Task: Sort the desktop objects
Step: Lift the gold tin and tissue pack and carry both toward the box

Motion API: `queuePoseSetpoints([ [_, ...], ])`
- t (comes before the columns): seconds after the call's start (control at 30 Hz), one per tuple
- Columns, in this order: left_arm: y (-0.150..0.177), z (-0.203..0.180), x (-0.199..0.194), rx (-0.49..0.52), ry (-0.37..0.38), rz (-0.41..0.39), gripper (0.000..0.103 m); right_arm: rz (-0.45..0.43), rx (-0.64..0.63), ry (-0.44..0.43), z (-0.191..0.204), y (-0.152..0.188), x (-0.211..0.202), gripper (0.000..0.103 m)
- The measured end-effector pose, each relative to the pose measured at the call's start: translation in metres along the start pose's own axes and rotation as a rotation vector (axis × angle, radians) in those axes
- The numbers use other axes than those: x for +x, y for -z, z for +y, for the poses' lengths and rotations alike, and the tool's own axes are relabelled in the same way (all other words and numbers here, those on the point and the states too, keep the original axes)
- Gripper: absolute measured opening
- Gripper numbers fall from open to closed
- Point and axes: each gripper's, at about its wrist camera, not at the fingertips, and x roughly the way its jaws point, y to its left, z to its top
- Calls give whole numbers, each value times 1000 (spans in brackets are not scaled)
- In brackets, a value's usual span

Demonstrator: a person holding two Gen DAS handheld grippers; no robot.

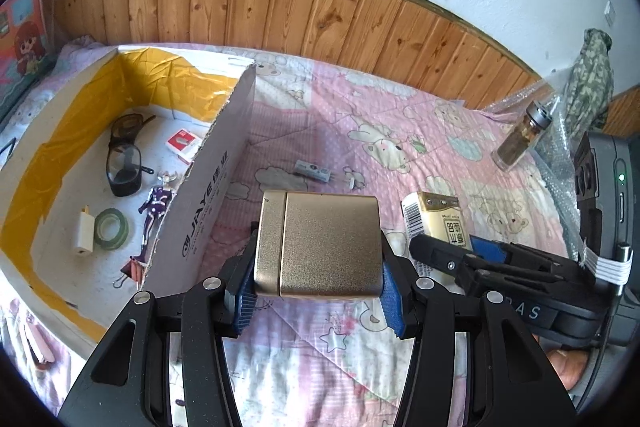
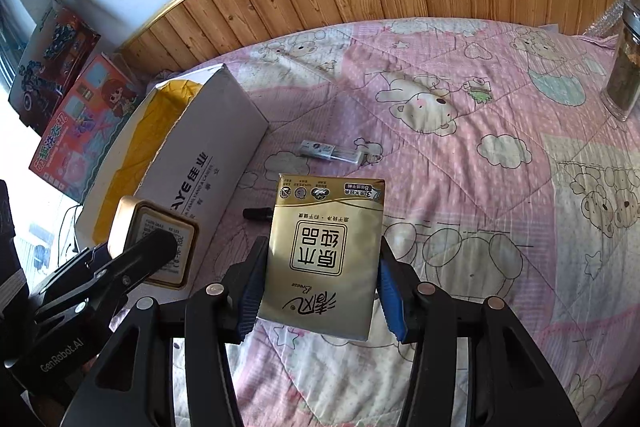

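The gold case point(image 1: 320, 247) has a fine-grained matt metallic finish; the tissue pack point(image 2: 326, 251) is wrapped in glossy gold film, slightly creased. The left tool point(image 1: 318, 291) and right tool point(image 2: 320, 291) are matt black plastic with ribbed blue pads point(image 1: 390, 303) and bright metal rivets. The quilt point(image 2: 460, 155) is soft stitched printed cloth, the box point(image 1: 208, 187) raw-edged white cardboard with glossy yellow tape inside, the wall panel point(image 1: 320, 11) knotty varnished wood, and the jar point(image 1: 520, 139) clear glass with a metal lid.
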Motion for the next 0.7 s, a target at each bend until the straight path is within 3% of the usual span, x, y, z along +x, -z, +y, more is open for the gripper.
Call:
queuePoseSetpoints([
  [0.4,4,6,-19,24,20,-21,53,-28,-167,-23,43,22,-21,52],
  [0.7,-2,23,-31,2,26,-48,53,-42,-197,-50,61,22,-25,52],
])
